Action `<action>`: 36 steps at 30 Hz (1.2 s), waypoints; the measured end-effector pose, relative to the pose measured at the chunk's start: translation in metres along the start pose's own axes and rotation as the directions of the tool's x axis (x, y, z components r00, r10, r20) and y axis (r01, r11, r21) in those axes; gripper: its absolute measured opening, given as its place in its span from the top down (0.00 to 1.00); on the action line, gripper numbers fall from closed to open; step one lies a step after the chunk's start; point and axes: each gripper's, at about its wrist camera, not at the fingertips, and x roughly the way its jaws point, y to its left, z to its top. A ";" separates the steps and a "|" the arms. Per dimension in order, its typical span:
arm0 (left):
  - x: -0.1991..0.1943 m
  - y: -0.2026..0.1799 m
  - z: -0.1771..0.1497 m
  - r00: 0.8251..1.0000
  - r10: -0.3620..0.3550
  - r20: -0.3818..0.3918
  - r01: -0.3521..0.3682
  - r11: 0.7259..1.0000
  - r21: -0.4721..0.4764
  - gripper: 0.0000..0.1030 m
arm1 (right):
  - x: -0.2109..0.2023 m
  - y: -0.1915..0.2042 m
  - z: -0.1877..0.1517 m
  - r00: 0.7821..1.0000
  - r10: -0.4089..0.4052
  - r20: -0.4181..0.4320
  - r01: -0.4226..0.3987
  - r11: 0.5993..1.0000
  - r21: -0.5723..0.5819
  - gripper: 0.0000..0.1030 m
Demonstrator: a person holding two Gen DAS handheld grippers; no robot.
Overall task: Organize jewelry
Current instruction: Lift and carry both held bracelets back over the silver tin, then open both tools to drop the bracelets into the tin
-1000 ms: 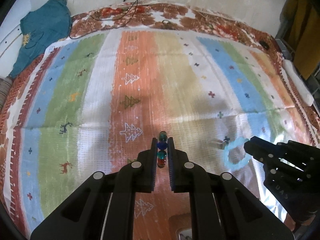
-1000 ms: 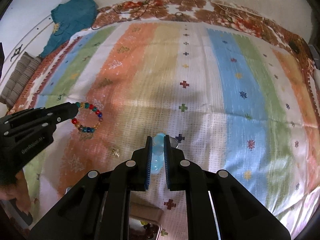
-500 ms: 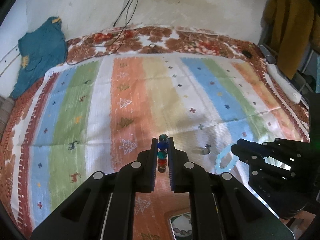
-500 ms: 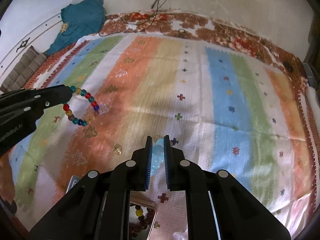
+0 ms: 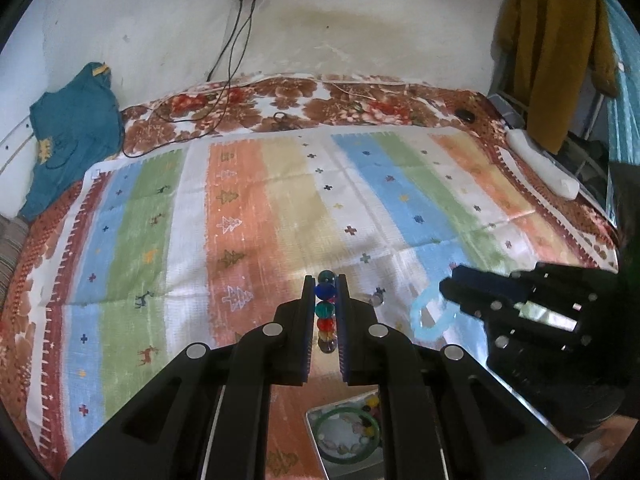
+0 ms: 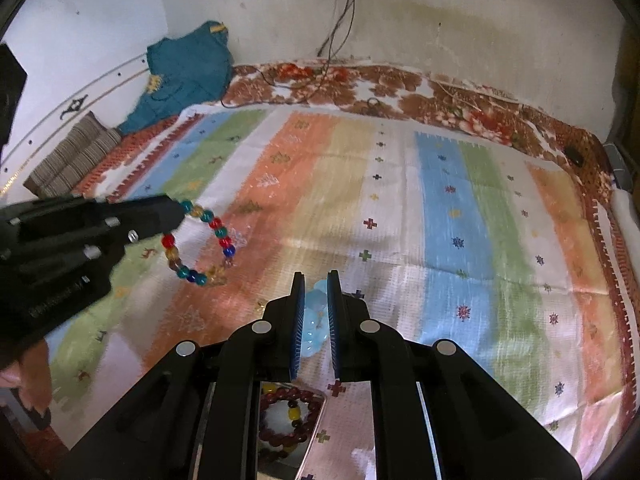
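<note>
With the left gripper (image 5: 325, 308) clenched on the multicoloured bead bracelet (image 6: 199, 243) and the right gripper (image 6: 316, 314) grasping the pale blue bracelet (image 5: 432, 317) above the striped blanket (image 5: 280, 208), each probably needed lowering steadily into the near tray (image 5: 316, 432) before release.

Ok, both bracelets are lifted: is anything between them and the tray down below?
Nothing visible blocks the way. The multicoloured bead bracelet and pale blue bracelet hang above the striped cloth. The metal tray already holds a green bangle and dark red bead bracelet.

Both wrist views angle down, sharing the striped blanket (image 5: 280, 208)
</note>
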 end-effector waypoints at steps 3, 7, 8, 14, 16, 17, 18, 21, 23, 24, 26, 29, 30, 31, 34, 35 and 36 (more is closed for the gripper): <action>-0.011 -0.002 -0.002 1.000 -0.013 0.015 0.013 1.000 -0.001 0.91 | -0.010 0.000 -0.003 1.000 0.014 0.019 -0.014 1.000 0.003 0.88; -0.028 -0.004 -0.003 0.998 -0.053 0.038 0.054 0.998 -0.020 0.91 | -0.023 0.000 -0.007 0.998 0.043 0.035 -0.044 0.999 0.015 0.88; -0.031 -0.005 -0.005 0.997 -0.060 0.041 0.061 0.998 -0.015 0.91 | -0.026 0.000 -0.009 0.998 0.048 0.037 -0.049 0.999 0.017 0.88; -0.045 -0.013 -0.019 0.996 -0.074 0.041 0.073 0.997 0.018 0.91 | -0.033 -0.001 -0.021 0.998 0.062 0.031 -0.063 0.998 0.020 0.88; -0.050 -0.015 -0.023 0.996 -0.077 0.044 0.077 0.997 0.018 0.91 | -0.035 0.001 -0.024 0.998 0.052 0.032 -0.053 0.999 0.008 0.88; -0.052 -0.014 -0.024 0.996 -0.079 0.045 0.079 0.997 0.015 0.91 | -0.036 0.001 -0.026 0.998 0.055 0.032 -0.055 0.998 0.010 0.88; -0.055 -0.015 -0.026 0.996 -0.076 0.049 0.075 0.997 0.012 0.91 | -0.038 0.001 -0.027 0.998 0.058 0.031 -0.058 0.998 0.012 0.88; -0.062 -0.018 -0.033 0.996 -0.069 0.053 0.068 0.998 0.011 0.91 | -0.041 0.003 -0.031 0.998 0.052 0.034 -0.052 0.999 0.009 0.88; -0.065 -0.020 -0.038 0.996 -0.071 0.050 0.071 0.997 0.008 0.91 | -0.043 0.004 -0.035 0.998 0.060 0.030 -0.060 0.998 0.014 0.88; -0.067 -0.022 -0.039 0.996 -0.074 0.049 0.073 0.997 0.008 0.91 | -0.043 0.005 -0.037 0.998 0.061 0.028 -0.062 0.998 0.011 0.88; -0.071 -0.026 -0.042 0.996 -0.074 0.052 0.073 0.997 0.016 0.91 | -0.046 0.007 -0.039 0.997 0.069 0.028 -0.069 0.998 0.006 0.88; -0.076 -0.031 -0.047 0.996 -0.077 0.056 0.076 0.997 0.024 0.91 | -0.051 0.010 -0.042 0.996 0.079 0.034 -0.079 0.997 -0.001 0.88; -0.077 -0.032 -0.049 0.995 -0.080 0.054 0.079 0.997 0.024 0.91 | -0.053 0.010 -0.043 0.996 0.081 0.038 -0.081 0.997 -0.002 0.88; -0.078 -0.033 -0.051 0.995 -0.082 0.052 0.081 0.996 0.025 0.91 | -0.054 0.010 -0.044 0.996 0.078 0.041 -0.078 0.997 -0.004 0.88; -0.078 -0.036 -0.055 0.995 -0.087 0.045 0.086 0.996 0.029 0.91 | -0.055 0.010 -0.046 0.995 0.089 0.036 -0.089 0.996 -0.001 0.88; -0.078 -0.037 -0.056 0.995 -0.088 0.043 0.087 0.996 0.029 0.91 | -0.055 0.010 -0.047 0.995 0.088 0.035 -0.088 0.996 -0.002 0.88; -0.078 -0.038 -0.057 0.995 -0.088 0.040 0.087 0.996 0.029 0.91 | -0.056 0.010 -0.047 0.995 0.089 0.034 -0.088 0.996 -0.003 0.88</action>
